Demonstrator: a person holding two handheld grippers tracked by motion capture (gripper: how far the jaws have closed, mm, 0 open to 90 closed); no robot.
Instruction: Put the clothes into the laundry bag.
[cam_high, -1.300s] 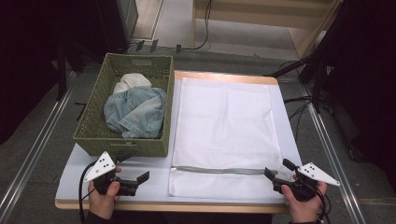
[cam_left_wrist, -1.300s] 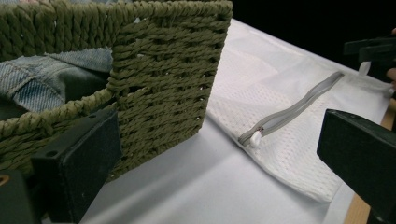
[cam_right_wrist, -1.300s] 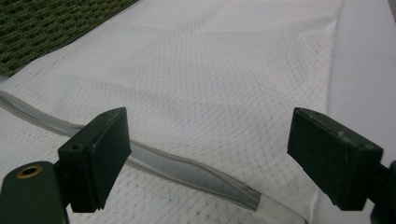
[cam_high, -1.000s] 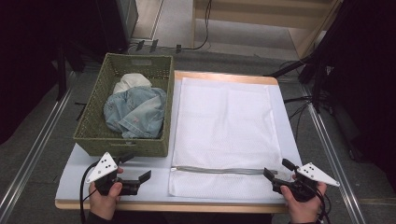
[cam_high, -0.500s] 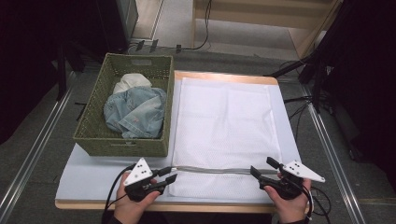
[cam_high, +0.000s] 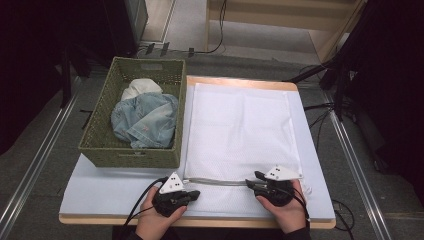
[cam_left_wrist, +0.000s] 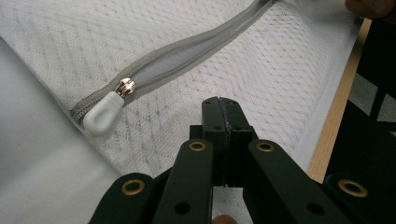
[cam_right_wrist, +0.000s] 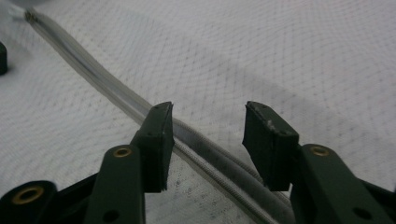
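Left tool (cam_left_wrist: 223, 109) has clamped flat on the mesh bag (cam_high: 240, 130) just short of the zipper pull (cam_left_wrist: 103, 109); right tool (cam_right_wrist: 208, 126), half-open and closing, straddles the zipper (cam_right_wrist: 116, 100). Pinch firmly before pulling.

White mesh cloth bag (cam_high: 240, 130), grey zipper (cam_left_wrist: 187, 51), woven basket (cam_high: 100, 145).

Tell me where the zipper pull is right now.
In the left gripper view, the zipper pull sits at the zipper's left end on the mesh bag, just left of the shut left gripper.
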